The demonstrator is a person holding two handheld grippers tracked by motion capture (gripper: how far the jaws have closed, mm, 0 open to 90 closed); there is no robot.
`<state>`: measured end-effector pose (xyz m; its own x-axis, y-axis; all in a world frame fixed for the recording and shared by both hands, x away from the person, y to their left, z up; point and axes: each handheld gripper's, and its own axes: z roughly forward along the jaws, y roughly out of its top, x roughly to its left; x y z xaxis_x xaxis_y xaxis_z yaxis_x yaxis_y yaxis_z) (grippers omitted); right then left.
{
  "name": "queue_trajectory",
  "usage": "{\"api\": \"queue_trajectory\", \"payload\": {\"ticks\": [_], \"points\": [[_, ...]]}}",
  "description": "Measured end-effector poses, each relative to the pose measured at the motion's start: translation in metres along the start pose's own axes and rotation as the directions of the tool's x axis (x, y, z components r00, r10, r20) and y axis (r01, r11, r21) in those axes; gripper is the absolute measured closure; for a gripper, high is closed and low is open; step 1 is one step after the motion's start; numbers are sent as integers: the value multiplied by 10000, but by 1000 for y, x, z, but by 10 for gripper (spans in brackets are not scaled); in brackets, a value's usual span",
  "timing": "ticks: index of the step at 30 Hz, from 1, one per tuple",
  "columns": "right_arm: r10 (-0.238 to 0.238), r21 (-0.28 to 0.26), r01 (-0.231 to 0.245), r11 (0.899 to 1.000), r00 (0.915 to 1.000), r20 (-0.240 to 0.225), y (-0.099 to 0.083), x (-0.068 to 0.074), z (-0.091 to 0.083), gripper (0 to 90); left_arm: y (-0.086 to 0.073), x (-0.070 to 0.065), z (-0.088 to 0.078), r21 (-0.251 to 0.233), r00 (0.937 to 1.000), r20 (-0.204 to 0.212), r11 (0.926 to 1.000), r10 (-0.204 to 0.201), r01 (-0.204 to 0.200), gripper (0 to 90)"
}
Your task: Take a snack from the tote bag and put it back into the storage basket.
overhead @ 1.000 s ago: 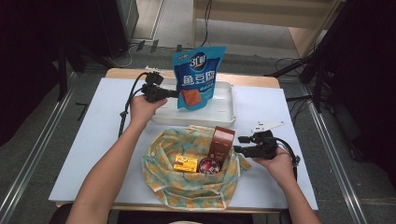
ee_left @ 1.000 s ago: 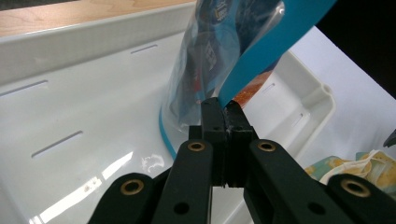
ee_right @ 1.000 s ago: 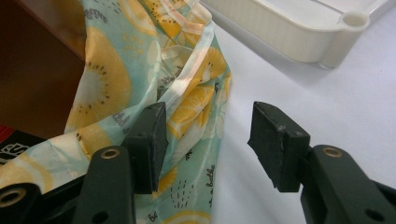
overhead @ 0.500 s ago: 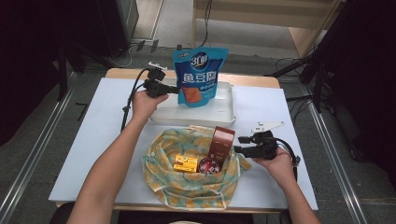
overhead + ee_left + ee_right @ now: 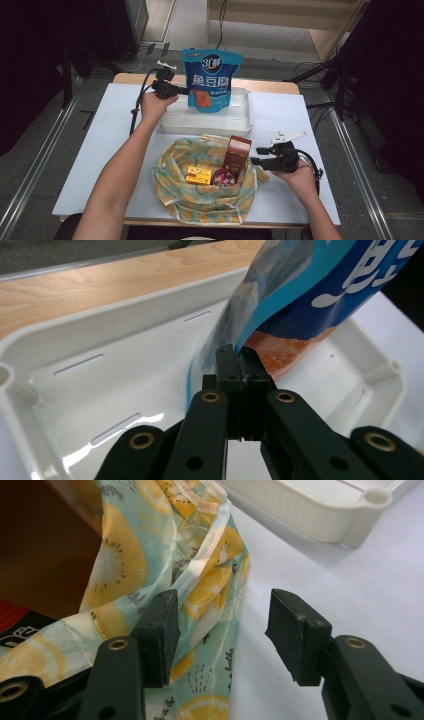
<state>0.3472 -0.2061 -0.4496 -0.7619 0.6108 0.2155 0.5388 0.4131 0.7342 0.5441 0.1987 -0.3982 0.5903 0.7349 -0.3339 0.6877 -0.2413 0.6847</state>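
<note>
High view first: the counter [image 5: 90, 165] under its pale cover carries a white tray [image 5: 235, 122] at the far side and a fruit-print cloth bag [image 5: 200, 200] at the near side, lying open. Largest of the goods is the blue snack pouch [image 5: 210, 80], held upright with its lower end down in the tray; the left gripper [image 5: 186, 91] is clamped on the pouch's left edge, and the left gripper view shows its jaws pressed together on the pouch [image 5: 320, 285] rim above the tray floor [image 5: 125, 385]. Judging by this, the pouch is being unloaded from the bag into the tray and has reached it, but it is not released yet. Left in the bag are a tall brown box [image 5: 236, 152] standing upright, a small yellow box [image 5: 198, 175] lying flat, and a round red tin [image 5: 222, 177] just beside it, so most of the emptying seems to remain. The right gripper [image 5: 256, 156] sits at the bag's right edge with its jaws partly apart, one pad touching the cloth hem [image 5: 200, 575] and nothing pinched between them
</note>
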Motion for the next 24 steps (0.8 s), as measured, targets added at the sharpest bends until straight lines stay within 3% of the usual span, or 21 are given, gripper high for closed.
{"api": "queue_trajectory", "payload": {"ticks": [8, 11, 20, 24], "points": [[-1, -22, 0, 10000, 10000, -30, 0, 1, 0, 478, -2, -1, -5, 155, 9994, 286, 9997, 192, -196, 812], [4, -72, -4, 10000, 10000, -43, 0, 1, -1, 478, -3, -4, -8, 386, 9990, 209, 9984, 394, -402, 773], [25, -113, -26, 9999, 10000, -67, 1, 3, -2, 478, -10, -6, -20, 313, 9988, 298, 9987, 402, -411, 677], [70, -120, -71, 9999, 9999, -78, 1, 3, -3, 478, -15, -7, -24, 548, 9983, 281, 9971, 516, -530, 639]]}}
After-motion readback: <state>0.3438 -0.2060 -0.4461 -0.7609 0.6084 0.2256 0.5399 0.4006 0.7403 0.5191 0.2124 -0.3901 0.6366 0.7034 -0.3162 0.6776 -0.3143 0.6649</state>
